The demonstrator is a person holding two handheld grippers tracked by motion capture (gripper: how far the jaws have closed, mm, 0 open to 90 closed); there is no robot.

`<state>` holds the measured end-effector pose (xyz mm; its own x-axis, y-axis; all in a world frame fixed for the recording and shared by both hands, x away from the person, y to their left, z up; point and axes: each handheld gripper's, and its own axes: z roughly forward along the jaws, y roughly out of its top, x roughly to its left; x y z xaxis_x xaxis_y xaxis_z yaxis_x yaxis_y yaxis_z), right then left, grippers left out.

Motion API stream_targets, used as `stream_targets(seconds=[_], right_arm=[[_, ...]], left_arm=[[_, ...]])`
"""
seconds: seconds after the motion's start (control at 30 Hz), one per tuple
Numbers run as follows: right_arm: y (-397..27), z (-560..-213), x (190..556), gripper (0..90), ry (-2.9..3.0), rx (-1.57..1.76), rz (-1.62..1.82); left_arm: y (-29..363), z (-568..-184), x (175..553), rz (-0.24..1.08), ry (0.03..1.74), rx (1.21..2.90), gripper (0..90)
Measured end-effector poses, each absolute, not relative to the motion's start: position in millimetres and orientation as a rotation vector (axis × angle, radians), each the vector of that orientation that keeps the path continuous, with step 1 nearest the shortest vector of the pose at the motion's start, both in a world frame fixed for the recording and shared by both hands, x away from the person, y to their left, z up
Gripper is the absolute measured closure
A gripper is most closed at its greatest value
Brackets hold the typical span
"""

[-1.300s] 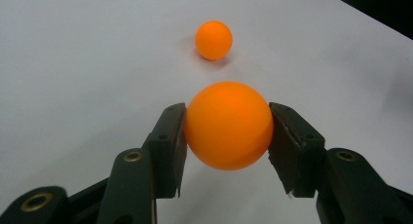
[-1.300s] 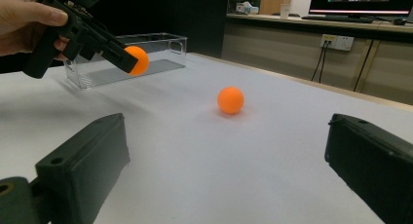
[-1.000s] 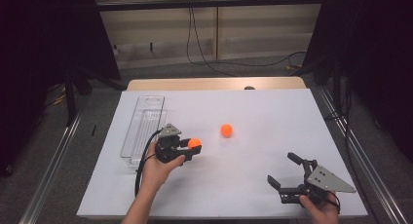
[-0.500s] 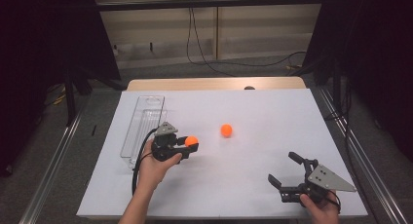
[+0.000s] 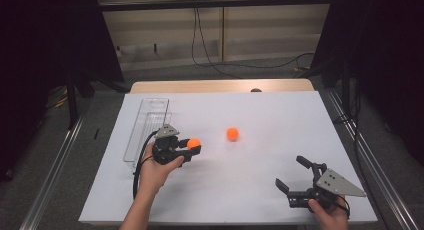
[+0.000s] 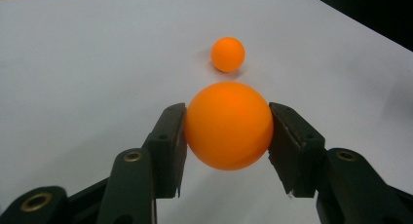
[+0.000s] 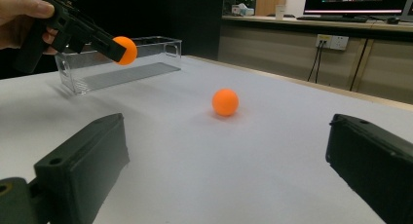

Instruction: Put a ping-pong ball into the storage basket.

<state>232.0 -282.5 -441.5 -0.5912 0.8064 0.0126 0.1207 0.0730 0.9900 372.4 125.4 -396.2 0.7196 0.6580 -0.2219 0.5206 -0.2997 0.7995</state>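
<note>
- Step in hand, by judgement: carrying a ball to the container. The left gripper is clamped on an orange ball, left of centre in the high view; in the left gripper view both pads press the held ball's sides, and it appears lifted clear of the white table.
- In the right gripper view the held ball sits at upper left of the frame, in front of the clear bin and seemingly about level with its rim.
- The second orange ball lies loose on the table near the centre of the high view, well apart from both grippers; it shows beyond the held ball in the left gripper view and mid-frame in the right gripper view.
- The right gripper rests at lower right of the high view with jaws spread wide and nothing between them.
- Container: the clear bin, long and rectangular, stands along the left part of the table, just beside the left gripper. No ball is visible inside; its far end is partly hard to read through the glare.
- Next move, by judgement: bring the held ball over the bin's open top and release only once it is past the near wall. A light ball may bounce or roll, so a low release is advisable.
</note>
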Motion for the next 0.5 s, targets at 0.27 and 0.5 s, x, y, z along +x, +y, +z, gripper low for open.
stream_targets(seconds=[0.27,0.5], right_arm=[[-282.7,-441.0,231.6,1.1,1.793,0.913,1.561],[-282.6,-441.0,231.4,1.1,1.793,0.913,1.563]], left_arm=[[128.7,-395.1,373.1,0.185,0.91,1.968,50.8],[133.1,-392.4,373.5,0.196,0.918,1.959,50.8]])
